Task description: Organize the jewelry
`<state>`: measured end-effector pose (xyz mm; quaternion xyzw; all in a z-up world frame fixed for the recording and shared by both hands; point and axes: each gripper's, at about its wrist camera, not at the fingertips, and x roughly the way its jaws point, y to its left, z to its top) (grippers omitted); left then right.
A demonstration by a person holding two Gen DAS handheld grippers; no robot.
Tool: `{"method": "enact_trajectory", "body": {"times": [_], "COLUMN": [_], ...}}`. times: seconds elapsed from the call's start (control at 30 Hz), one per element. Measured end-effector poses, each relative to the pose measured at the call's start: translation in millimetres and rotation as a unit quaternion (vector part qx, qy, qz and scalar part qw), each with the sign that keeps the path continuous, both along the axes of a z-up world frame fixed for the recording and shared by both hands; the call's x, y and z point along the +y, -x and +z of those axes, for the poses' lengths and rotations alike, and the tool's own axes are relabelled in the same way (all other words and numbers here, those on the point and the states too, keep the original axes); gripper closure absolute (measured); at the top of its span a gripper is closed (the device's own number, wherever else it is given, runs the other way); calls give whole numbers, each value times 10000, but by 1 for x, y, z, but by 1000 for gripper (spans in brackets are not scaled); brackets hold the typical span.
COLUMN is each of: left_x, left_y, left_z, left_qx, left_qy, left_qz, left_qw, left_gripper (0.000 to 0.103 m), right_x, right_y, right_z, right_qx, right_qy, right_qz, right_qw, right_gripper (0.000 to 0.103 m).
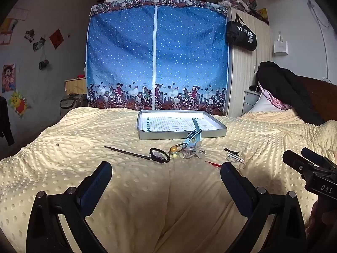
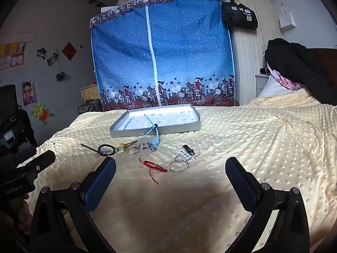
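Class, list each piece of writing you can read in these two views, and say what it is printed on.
"DAS": on the right tongs.
"SenRobot AI", faint: on the left tongs body.
Black bag: white Chinese characters, too blurred to read.
Tray sheet and wall posters: print too small.

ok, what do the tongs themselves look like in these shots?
Both are alike: the left tongs and right tongs have black angular linkage arms with silver pivot bolts, ending in two paddle-shaped fingers faced with dark blue textured pads. The housings carry white lettering. No cables or sleeves show.
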<state>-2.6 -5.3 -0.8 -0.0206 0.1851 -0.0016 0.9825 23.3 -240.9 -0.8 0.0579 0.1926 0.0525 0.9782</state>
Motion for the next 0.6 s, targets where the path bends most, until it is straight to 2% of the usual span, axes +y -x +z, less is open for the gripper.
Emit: {"method": "enact_trajectory", "body": {"times": [0.6], "left_x": [-2], "left_y": [1], "left_z": [0], "left_qx": [-31], "left_qy": [4], "left_qz": [-4], "left_qw": [10000], "left_gripper": [0], "right_x": [6], "right_y": [1], "right_z": [-2], "right_qx": [28], "right_qy": [-15], "right_qz": [-25], "right_qw": [10000], "right_gripper": [1]}}
